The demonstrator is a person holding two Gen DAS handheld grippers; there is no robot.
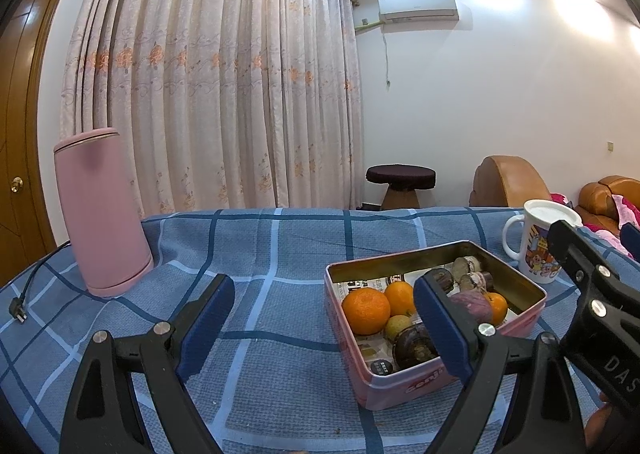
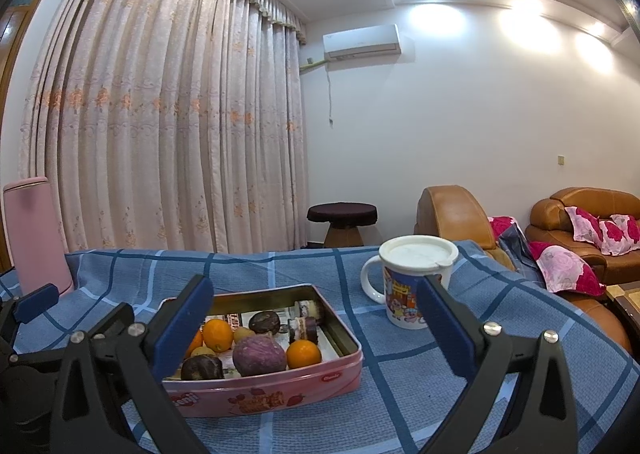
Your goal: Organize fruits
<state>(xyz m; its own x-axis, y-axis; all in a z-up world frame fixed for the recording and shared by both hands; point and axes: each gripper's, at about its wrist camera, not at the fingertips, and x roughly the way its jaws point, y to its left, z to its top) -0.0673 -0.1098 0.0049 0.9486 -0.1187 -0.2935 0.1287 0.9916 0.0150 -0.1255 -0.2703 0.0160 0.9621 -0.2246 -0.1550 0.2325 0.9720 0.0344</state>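
Note:
A pink tin box (image 1: 404, 386) (image 2: 280, 390) sits on the blue checked tablecloth (image 1: 280, 254). It holds oranges (image 1: 366, 312) (image 2: 304, 354), a purple round fruit (image 2: 259, 356), dark brown fruits (image 1: 414, 346) (image 2: 202, 368), a small yellow-green fruit (image 1: 398, 328) and short cut dark stalks (image 1: 468, 266) (image 2: 304, 324). My left gripper (image 1: 324, 330) is open and empty, low over the cloth, with its right finger in front of the tin. My right gripper (image 2: 316, 326) is open and empty above the tin's near side. It also shows at the right edge of the left wrist view (image 1: 592, 286).
A pink kettle (image 1: 102, 210) (image 2: 36, 234) stands at the back left with its black cord and plug (image 1: 18, 312). A lidded white cartoon mug (image 1: 538, 240) (image 2: 412, 280) stands right of the tin. Brown sofas with pink cushions (image 2: 568, 230) lie beyond the table's right edge.

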